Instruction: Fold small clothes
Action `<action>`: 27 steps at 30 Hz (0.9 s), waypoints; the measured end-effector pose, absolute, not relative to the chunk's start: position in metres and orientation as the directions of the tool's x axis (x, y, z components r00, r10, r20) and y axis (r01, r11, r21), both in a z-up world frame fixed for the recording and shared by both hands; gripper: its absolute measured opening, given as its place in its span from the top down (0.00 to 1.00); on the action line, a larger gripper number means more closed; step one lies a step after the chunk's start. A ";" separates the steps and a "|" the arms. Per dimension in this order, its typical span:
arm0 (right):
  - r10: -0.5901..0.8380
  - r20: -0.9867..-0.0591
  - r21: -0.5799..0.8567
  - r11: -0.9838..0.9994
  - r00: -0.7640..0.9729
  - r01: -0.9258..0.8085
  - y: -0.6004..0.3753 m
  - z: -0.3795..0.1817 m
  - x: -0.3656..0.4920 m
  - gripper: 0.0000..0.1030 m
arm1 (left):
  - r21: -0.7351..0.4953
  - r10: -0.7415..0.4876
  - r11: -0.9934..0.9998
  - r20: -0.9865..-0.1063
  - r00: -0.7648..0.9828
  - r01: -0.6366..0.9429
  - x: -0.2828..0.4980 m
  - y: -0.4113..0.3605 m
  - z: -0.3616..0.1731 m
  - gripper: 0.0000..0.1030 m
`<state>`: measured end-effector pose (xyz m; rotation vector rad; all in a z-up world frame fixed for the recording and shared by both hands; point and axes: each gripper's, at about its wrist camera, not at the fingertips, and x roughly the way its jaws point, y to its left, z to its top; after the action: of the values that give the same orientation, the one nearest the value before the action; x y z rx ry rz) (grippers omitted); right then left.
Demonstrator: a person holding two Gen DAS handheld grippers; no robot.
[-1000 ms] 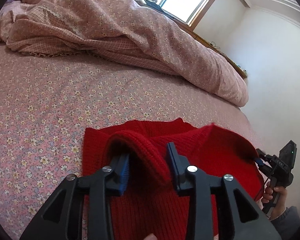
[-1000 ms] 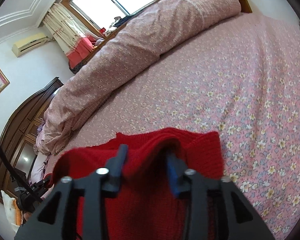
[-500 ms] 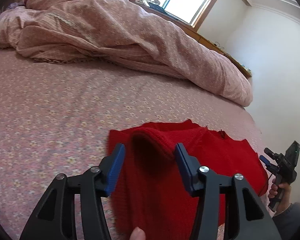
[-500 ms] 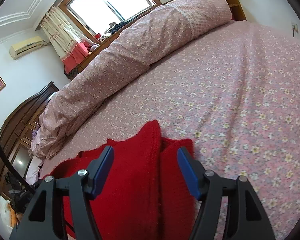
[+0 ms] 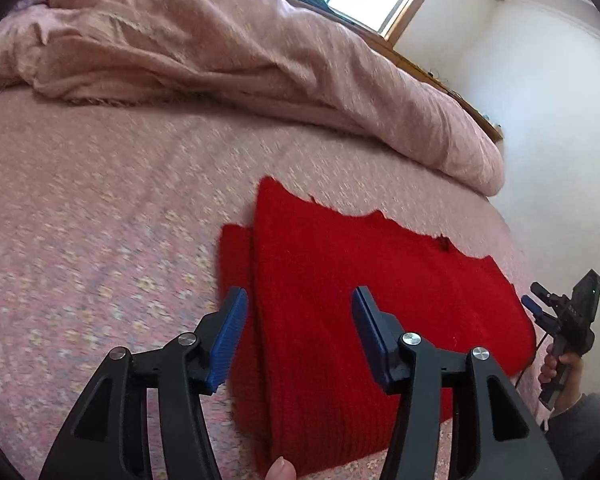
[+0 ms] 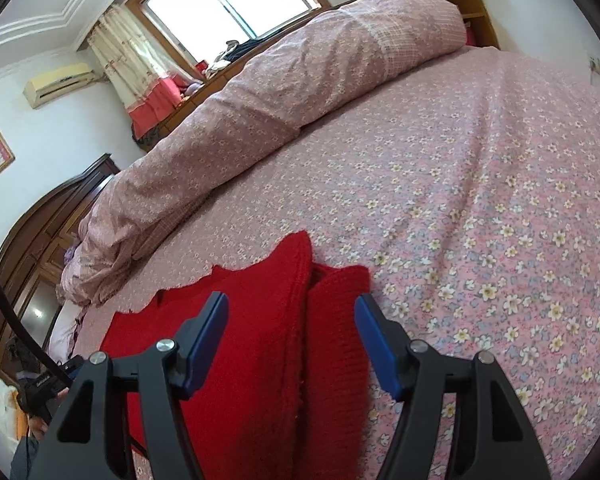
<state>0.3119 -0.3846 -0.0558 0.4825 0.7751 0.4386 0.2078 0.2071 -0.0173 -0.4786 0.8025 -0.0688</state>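
A red knitted garment (image 5: 360, 288) lies flat on the flowered bed sheet (image 5: 100, 220), folded over on itself with a lower layer sticking out along one side. It also shows in the right wrist view (image 6: 260, 340). My left gripper (image 5: 298, 340) is open and empty, held just above the garment's left end. My right gripper (image 6: 292, 344) is open and empty above the garment's right end. The right gripper also shows in the left wrist view (image 5: 534, 306), beyond the garment's right edge.
A rolled pink quilt (image 5: 240, 52) lies along the far side of the bed, also in the right wrist view (image 6: 300, 80). A white wall (image 5: 540, 100) stands past the bed's right end. A dark wooden wardrobe (image 6: 40, 232) stands at the left.
Both grippers opened and let go of the red garment, then pulled back. The lifted fold now lies flat on the garment.
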 end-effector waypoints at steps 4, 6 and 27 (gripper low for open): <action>0.547 -0.572 0.526 0.817 0.612 -0.239 -0.373 -0.058 0.309 0.33 | -0.420 -0.242 0.901 -0.692 0.680 -0.107 0.216 0.196 -0.020 0.53; 0.543 -0.587 0.503 0.826 0.601 -0.254 -0.368 -0.059 0.308 0.35 | -0.391 -0.221 0.914 -0.708 0.671 -0.112 0.220 0.190 -0.023 0.53; 0.480 -0.653 0.434 0.871 0.586 -0.229 -0.359 -0.067 0.312 0.62 | -0.307 -0.150 0.941 -0.753 0.641 -0.141 0.221 0.182 -0.030 0.83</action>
<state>0.3120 -0.3591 -0.0672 0.3207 0.8508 0.4212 0.2213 0.1818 -0.0297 -0.3562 0.8799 -0.0051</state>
